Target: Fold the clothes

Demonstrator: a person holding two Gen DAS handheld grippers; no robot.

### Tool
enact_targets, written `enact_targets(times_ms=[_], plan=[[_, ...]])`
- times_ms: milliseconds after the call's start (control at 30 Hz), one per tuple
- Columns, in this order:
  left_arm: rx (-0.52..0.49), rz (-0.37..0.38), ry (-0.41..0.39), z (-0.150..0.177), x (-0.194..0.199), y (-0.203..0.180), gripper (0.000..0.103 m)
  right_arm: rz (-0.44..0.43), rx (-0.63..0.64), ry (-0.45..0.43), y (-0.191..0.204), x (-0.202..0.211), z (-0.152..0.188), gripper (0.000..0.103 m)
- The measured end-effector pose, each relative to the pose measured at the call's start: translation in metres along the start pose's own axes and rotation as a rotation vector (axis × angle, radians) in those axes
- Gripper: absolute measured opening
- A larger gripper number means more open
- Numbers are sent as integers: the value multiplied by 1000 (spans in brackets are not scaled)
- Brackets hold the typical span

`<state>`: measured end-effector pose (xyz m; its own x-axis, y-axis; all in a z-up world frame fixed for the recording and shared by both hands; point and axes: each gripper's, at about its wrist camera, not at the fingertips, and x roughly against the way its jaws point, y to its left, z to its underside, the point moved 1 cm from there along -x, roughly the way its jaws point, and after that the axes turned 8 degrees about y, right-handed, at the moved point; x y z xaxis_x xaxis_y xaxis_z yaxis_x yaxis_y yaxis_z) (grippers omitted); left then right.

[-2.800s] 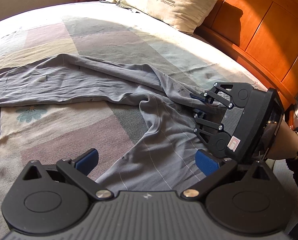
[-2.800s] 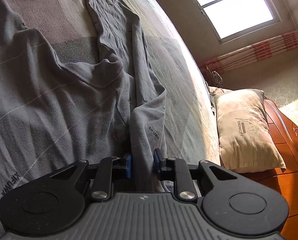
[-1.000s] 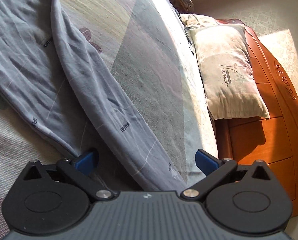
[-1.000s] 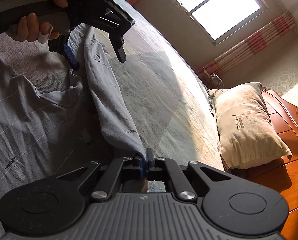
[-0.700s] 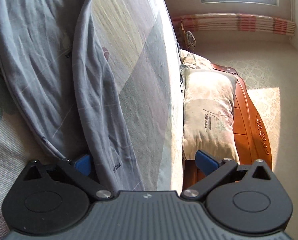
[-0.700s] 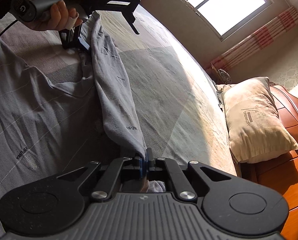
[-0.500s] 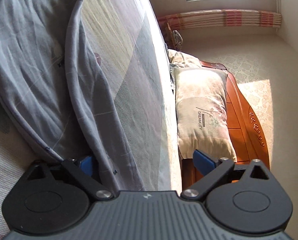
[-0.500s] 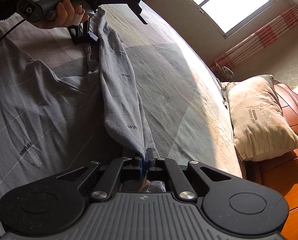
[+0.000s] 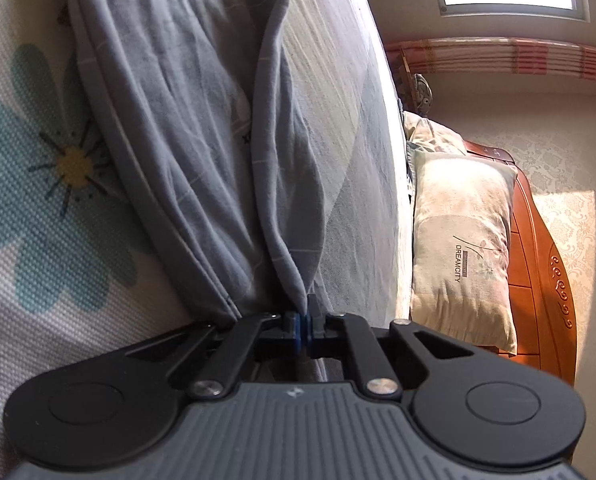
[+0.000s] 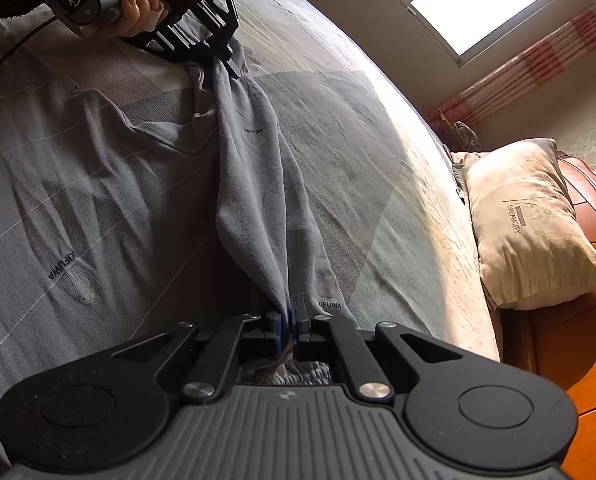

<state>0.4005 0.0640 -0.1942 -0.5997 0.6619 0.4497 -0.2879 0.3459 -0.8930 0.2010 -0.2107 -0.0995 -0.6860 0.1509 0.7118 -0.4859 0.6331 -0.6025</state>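
The left tool (image 9: 305,326) was clamped on a fold of the grey garment (image 9: 202,128), its blue pads pinching the cloth edge. The right tool (image 10: 286,326) was likewise closed on another part of the same garment, and the strip of fabric ran between the two tools. The garment lay spread on the bed (image 10: 357,128), over a patterned bedspread. A pillow (image 10: 525,220) rested against the wooden headboard (image 10: 593,208), below a window (image 10: 477,4).
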Motion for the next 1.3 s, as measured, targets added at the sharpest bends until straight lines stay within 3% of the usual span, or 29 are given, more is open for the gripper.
enact_targets(times_ms=[200,467,567,633,733,933,1000,1100,1300], plan=[[-2,-59,7,2,6,-11,7,1,8,7,5,0,2,4],[-183,-102,-84,26,50,-57,3,4,18,-24,0,10,3,4],[-236,-97,-130,37,75,-68,3,-36,-15,-57,-9,19,6,4],[-243,-93,-144,39,85,-69,3,-43,-35,-67,-16,23,9,4],[-157,-49,-116,38,91,-56,3,-43,-48,-76,-23,29,11,4],[-94,-45,-28,53,69,-43,21,-34,-65,-101,-31,43,8,4],[-91,-48,16,60,57,-44,32,-42,-81,-109,-36,47,5,4],[-59,-26,64,70,47,-43,44,-38,-103,-119,-44,48,2,4],[-41,53,151,94,26,-52,57,-39,-149,-141,-62,52,-2,4]])
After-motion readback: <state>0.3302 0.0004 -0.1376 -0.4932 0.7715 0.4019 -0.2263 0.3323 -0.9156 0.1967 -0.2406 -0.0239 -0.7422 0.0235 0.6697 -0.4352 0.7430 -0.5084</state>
